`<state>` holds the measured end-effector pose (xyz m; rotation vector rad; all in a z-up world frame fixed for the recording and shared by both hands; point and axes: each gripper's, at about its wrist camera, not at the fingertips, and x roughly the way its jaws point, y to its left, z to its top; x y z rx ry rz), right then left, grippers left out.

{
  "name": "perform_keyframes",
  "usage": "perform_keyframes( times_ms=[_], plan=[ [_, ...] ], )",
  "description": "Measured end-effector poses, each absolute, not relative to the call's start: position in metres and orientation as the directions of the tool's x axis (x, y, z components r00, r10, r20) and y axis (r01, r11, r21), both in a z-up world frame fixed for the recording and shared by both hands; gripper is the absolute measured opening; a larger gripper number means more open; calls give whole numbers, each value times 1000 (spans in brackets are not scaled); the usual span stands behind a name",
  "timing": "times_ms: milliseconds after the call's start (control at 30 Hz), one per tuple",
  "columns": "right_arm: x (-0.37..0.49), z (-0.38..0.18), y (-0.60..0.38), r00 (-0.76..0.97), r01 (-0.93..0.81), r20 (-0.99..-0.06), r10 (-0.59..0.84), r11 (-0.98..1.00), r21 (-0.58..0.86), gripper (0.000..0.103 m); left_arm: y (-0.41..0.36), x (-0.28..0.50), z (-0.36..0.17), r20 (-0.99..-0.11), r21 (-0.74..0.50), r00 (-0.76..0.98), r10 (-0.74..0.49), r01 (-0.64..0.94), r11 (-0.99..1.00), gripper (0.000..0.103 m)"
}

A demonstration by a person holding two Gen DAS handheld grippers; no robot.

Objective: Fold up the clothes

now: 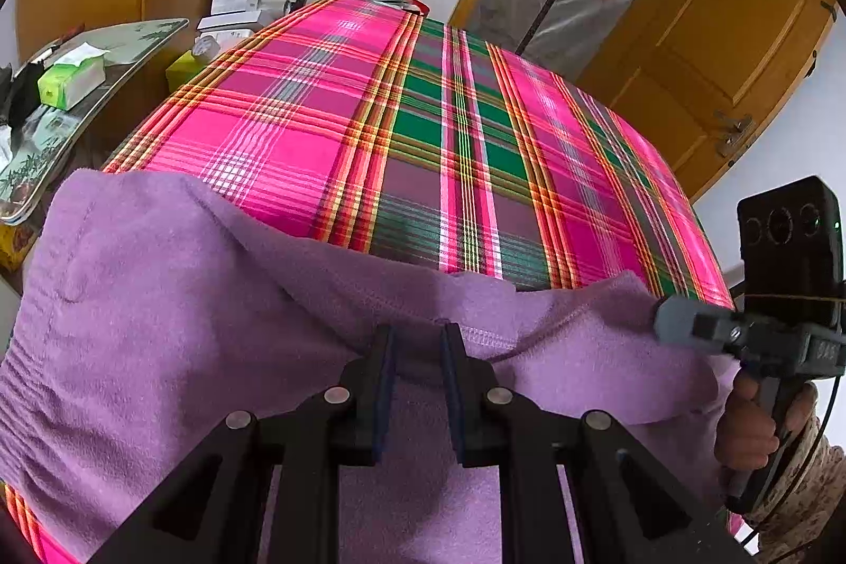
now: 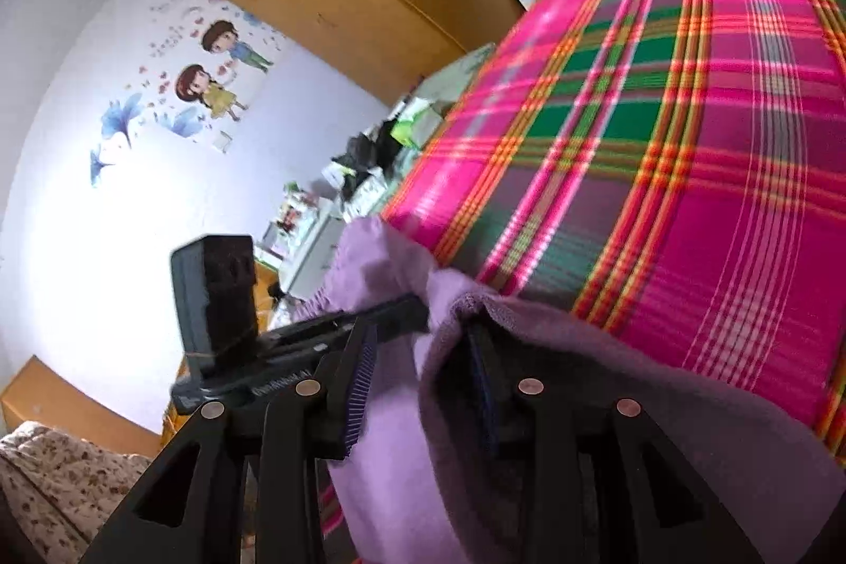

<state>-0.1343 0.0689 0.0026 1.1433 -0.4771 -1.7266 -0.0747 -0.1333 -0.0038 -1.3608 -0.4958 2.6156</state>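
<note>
Fleece garment (image 1: pixel 158 326) stretched sideways across plaid bed (image 1: pixel 370 114), both grippers' fingers (image 1: pixel 380 384) pinching its edge.

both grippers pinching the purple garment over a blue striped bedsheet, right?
Not quite: the sheet is pink and green plaid, not blue striped, as the left wrist view shows. The rest holds: the left gripper and right gripper each have their jaws closed on the purple garment.
</note>
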Motion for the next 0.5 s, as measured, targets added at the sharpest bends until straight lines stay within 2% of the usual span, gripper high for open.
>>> perform_keyframes(
  times_ms=[100,233,367,433,500],
  plan=[
    [-137,-4,62,-56,492,-496,-867,-456,741,36,-133,-75,-4,-767,-358,-577,281,20,-934,17],
    [-140,-19,52,-22,468,-580,-814,-521,713,36,-133,-75,-3,-768,-356,-576,279,21,-934,17],
    [-138,-13,51,-46,511,-578,-815,-516,687,15,-130,-73,5,-753,-338,-598,274,-6,-941,17],
    [-136,-6,51,-62,544,-582,-811,-517,661,12,-127,-73,10,-739,-335,-612,283,-31,-942,17],
    [-134,-2,50,-74,563,-589,-805,-521,641,12,-122,-74,16,-721,-334,-622,306,-76,-940,22]
  ],
)
